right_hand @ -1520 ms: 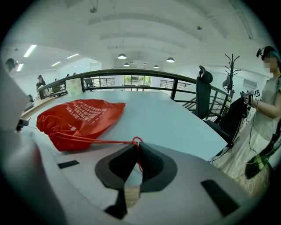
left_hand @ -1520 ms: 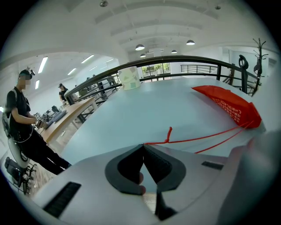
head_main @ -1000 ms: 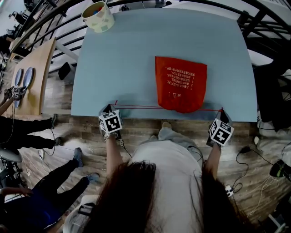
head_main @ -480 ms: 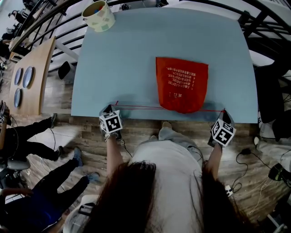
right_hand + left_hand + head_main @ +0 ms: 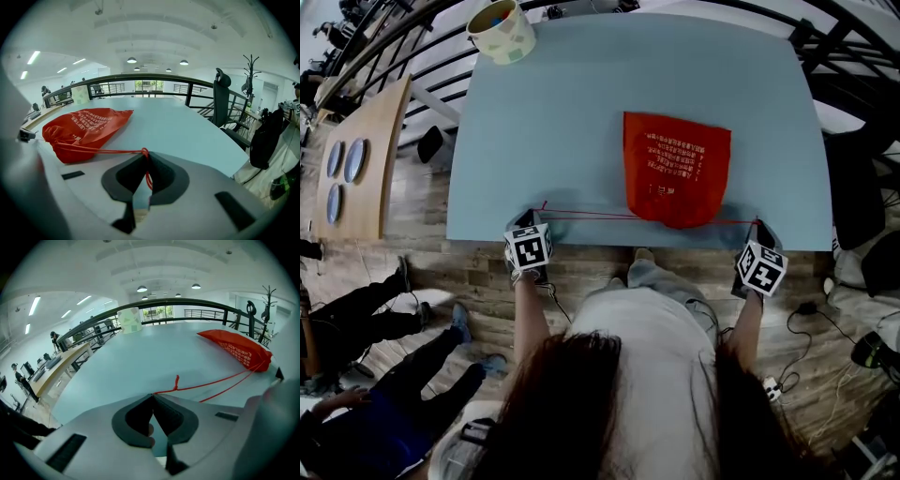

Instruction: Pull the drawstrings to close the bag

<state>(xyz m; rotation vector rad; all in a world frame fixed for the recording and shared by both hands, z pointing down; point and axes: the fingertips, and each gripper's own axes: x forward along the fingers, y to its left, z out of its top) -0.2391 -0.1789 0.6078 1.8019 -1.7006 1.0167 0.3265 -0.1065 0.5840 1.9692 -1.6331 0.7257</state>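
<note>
A red drawstring bag (image 5: 677, 169) lies flat on the light blue table (image 5: 562, 112), its gathered mouth toward the near edge. Two red drawstrings (image 5: 600, 216) run taut along that edge, left and right from the mouth. My left gripper (image 5: 532, 223) is shut on the left string end, whose knot (image 5: 176, 380) sits just beyond the jaws. My right gripper (image 5: 757, 228) is shut on the right string loop (image 5: 146, 154). In the left gripper view the bag (image 5: 236, 348) lies at the right; in the right gripper view the bag (image 5: 82, 130) lies at the left with its mouth puckered.
A pale paper cup (image 5: 502, 33) with coloured things inside stands at the table's far left corner. A wooden side table (image 5: 361, 159) with plates stands at the left. People sit on the floor at lower left. A black railing runs behind the table, and a black chair (image 5: 222, 101) stands at the right.
Both grippers have moved slightly outward and toward me, and the strings stay taut. The bag has slid a little toward the near edge. People at the left have shifted.
</note>
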